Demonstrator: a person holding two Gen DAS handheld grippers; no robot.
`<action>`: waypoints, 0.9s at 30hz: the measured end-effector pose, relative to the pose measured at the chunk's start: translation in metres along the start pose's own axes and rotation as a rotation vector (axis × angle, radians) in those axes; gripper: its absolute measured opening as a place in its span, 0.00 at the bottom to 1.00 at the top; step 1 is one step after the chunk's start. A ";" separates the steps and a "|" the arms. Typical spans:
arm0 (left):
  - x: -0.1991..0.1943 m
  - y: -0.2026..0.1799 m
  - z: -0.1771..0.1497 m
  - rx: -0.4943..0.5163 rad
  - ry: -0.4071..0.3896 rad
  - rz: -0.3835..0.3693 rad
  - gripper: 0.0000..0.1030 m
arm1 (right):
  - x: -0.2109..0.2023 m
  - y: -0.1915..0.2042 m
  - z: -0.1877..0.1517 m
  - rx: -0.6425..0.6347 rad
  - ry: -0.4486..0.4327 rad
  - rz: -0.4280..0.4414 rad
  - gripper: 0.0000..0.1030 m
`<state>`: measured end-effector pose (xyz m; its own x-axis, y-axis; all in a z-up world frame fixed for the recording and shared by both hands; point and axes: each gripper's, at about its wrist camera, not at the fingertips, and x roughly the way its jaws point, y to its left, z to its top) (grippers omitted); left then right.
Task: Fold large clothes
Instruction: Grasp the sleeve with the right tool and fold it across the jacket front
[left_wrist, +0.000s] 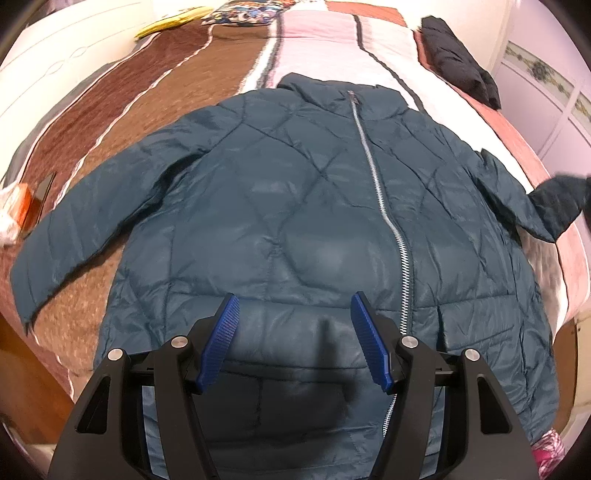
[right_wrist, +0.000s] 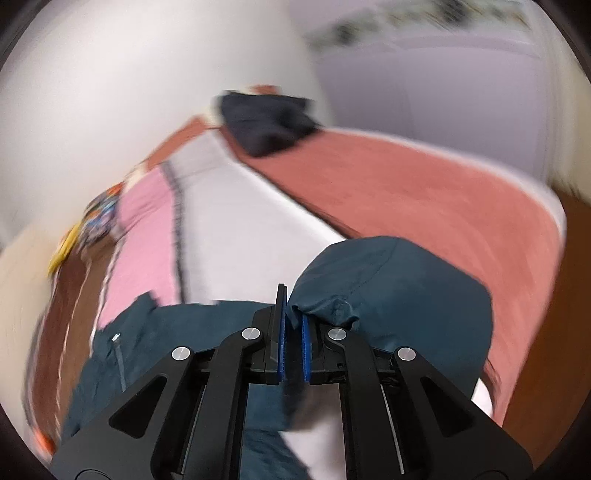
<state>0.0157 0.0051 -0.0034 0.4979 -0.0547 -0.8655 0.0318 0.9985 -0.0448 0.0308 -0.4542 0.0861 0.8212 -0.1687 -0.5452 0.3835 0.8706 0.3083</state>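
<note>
Lying front-up on the striped bed (left_wrist: 207, 77), the teal quilted jacket (left_wrist: 288, 206) is spread with its zipper (left_wrist: 376, 184) closed and collar at the far end. Over its hem hangs the left claw (left_wrist: 293, 343), blue pads wide apart and gripping nothing. At the jacket's right side, the right claw (right_wrist: 293, 332) is clamped tight on the sleeve (right_wrist: 388, 295), whose cuff is lifted off the blanket. A folded dark garment (left_wrist: 458, 62) lies at the far right edge of the bed.

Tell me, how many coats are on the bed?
2. The teal puffer jacket lies spread across the bed's near end; a dark folded coat sits at the far right edge. Others may be hidden.
</note>
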 end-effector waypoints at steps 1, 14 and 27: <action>-0.001 0.004 0.000 -0.011 -0.004 0.001 0.60 | 0.000 0.018 0.001 -0.047 -0.005 0.023 0.07; -0.009 0.064 -0.001 -0.149 -0.041 0.039 0.60 | 0.035 0.261 -0.101 -0.642 0.087 0.380 0.06; -0.004 0.094 -0.008 -0.200 -0.034 0.045 0.60 | 0.115 0.302 -0.219 -0.819 0.407 0.384 0.37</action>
<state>0.0098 0.0996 -0.0082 0.5239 -0.0069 -0.8518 -0.1622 0.9809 -0.1078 0.1489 -0.1099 -0.0542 0.5620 0.2299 -0.7945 -0.4151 0.9093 -0.0305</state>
